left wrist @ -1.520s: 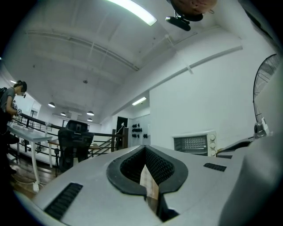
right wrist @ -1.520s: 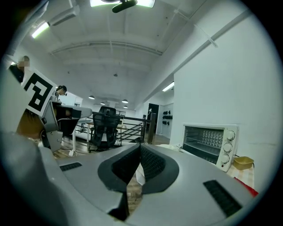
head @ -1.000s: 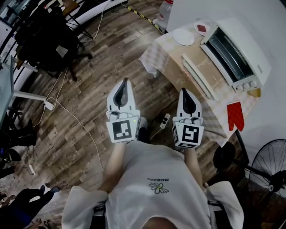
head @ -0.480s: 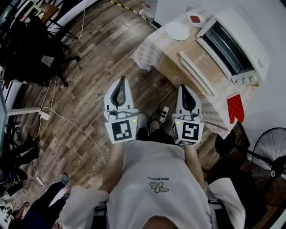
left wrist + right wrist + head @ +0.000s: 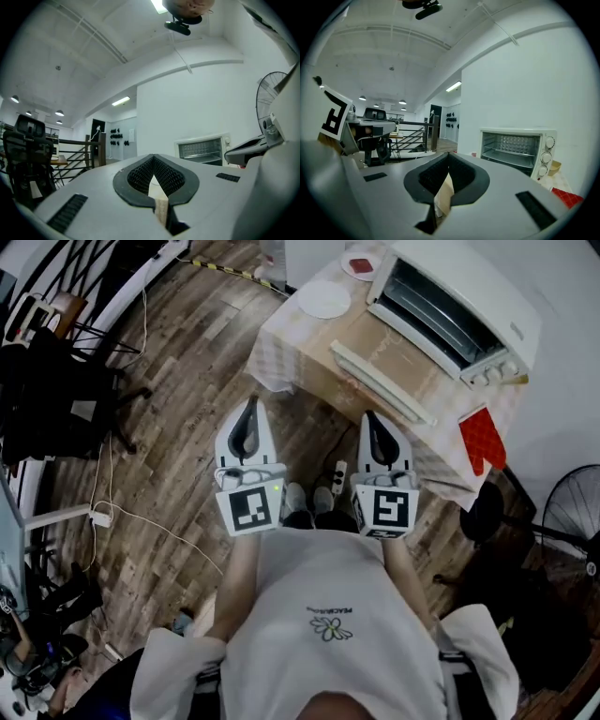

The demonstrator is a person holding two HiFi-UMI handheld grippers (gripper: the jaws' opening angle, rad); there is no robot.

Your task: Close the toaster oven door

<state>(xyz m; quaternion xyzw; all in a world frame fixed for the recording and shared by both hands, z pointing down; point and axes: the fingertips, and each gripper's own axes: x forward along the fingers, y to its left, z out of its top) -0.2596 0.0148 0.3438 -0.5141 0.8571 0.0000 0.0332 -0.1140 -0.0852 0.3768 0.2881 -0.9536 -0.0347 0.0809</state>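
At the far left of the head view, dark office chairs (image 5: 66, 399) stand on the wood floor (image 5: 178, 474), with a white cable trailing across the boards below them.

Left of centre, your left gripper (image 5: 249, 413) points up the frame over bare floor. Its jaws are closed together with nothing between them, and its own view shows the ribbed pads meeting at the tip.

Between your two grippers, low on the floor, lies a white power strip (image 5: 338, 474).

Right of centre, your right gripper (image 5: 371, 426) points the same way. Its jaws are also pressed shut and empty. Its tip sits just below the near edge of the toaster oven door (image 5: 380, 381) in the picture, apart from it.

That door is open, folded down flat toward you over the table (image 5: 281, 348), which has a checked cloth. At the table's far left corner, a white plate (image 5: 325, 299) lies beside a small dish (image 5: 359, 265) holding something red.

The toaster oven (image 5: 487, 296) fills the upper right of the frame. Its cavity and rack are exposed, and its knobs are at the right end.

Below the knobs, a red oven mitt (image 5: 481, 439) hangs over the table's edge. At the far right edge stands a dark fan (image 5: 574, 512).
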